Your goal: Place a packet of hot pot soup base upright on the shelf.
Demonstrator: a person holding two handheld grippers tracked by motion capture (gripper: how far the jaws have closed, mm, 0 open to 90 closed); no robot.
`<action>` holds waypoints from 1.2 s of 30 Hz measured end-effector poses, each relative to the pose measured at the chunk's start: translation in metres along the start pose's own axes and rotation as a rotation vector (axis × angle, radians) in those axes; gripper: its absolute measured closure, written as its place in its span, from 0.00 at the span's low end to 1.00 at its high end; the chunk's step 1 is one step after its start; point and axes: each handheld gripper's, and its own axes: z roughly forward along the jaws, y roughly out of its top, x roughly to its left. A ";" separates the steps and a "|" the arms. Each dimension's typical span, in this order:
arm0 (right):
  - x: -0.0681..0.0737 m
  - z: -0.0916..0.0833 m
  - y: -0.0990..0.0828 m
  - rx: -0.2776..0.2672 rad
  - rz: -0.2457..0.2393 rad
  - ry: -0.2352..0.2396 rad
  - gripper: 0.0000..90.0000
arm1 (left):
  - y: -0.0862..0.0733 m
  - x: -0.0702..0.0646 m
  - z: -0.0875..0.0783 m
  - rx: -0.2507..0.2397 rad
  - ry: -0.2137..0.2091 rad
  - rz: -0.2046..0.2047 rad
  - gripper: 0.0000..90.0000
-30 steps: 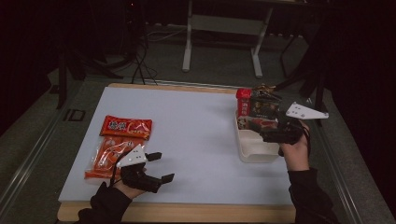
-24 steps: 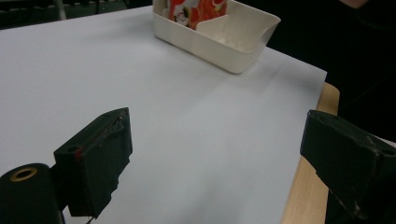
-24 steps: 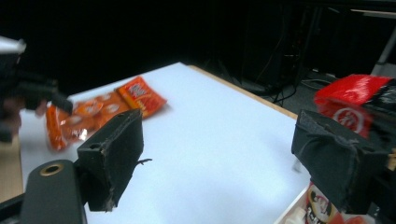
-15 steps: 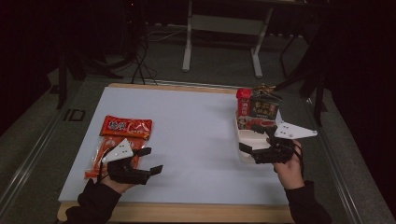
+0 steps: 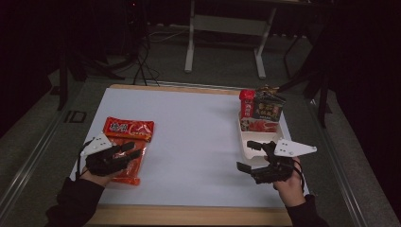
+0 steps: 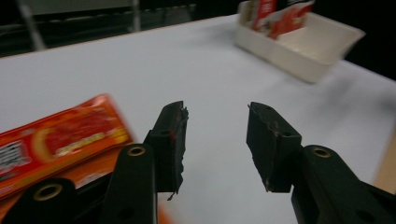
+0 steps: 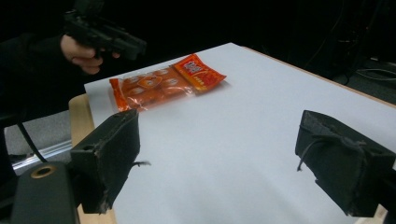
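Left gripper (image 5: pixel 126 150) has moved from the bare sheet near the front-left corner onto the orange-red plastic snack packets (image 5: pixel 126 142) lying by the left edge of the white-covered surface (image 5: pixel 189 137). Its jaws have just been closing from wide to a narrower gap. In the left gripper view the gap between them shows only bare white sheet, with the packet off to one side, touching or just beside one jaw. So open, no grip yet.

Right gripper (image 5: pixel 250 156) has pulled back from the white rectangular plastic tray (image 5: pixel 247 142) toward the front-right corner. It now sits just off the tray's near end, jaws wide open and empty.

Tray stands at the right edge. The upright red and dark snack packs (image 5: pixel 261 109) sit at its far end; near half looks free.

Read: right hand's drop-off looks done, left hand is starting the next pick. Jaws look misaligned with the packet, so they likely need shifting over it before closing. Thin film, could slip or crumple.
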 end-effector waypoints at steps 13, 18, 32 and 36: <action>0.010 0.000 -0.001 -0.015 -0.016 0.031 0.16 | -0.023 0.067 -0.017 0.131 0.251 -0.087 0.99; 0.013 0.000 -0.001 -0.007 -0.014 0.035 0.15 | -0.036 0.087 -0.014 0.183 0.311 -0.140 1.00; 0.008 0.000 -0.005 -0.004 0.012 0.039 0.15 | -0.055 0.109 0.011 0.286 0.383 -0.189 1.00; 0.009 0.000 -0.006 0.002 0.009 0.040 0.15 | -0.055 0.108 0.013 0.287 0.393 -0.195 1.00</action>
